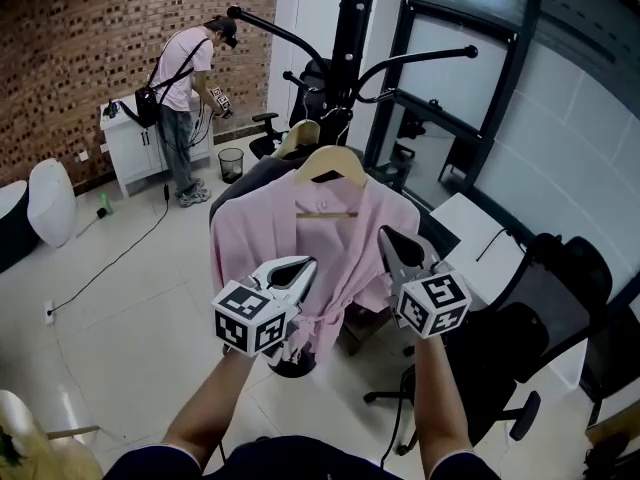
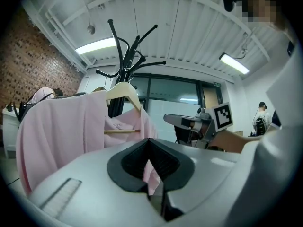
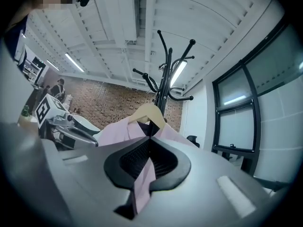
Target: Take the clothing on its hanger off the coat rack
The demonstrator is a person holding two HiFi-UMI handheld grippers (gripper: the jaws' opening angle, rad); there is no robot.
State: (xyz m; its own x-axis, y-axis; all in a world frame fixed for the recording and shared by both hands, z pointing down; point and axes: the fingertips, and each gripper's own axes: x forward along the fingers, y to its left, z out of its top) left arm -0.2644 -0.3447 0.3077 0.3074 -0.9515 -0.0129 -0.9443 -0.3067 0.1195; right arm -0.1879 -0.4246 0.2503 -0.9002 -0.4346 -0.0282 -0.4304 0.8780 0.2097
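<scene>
Hanging from a lower arm of the black coat rack: pink robe on its wooden hanger; left gripper and right gripper near it, both pinched shut, seemingly empty; best to open the jaws, take the hanger's shoulders, and lift the hook clear before withdrawing.

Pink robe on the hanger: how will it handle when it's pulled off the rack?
Probably floppy: the pink robe hangs in soft folds, so it will likely sag and swing. The wooden hanger looks stiff and should hold the shoulders, but the cloth may slide off it if tilted.
</scene>
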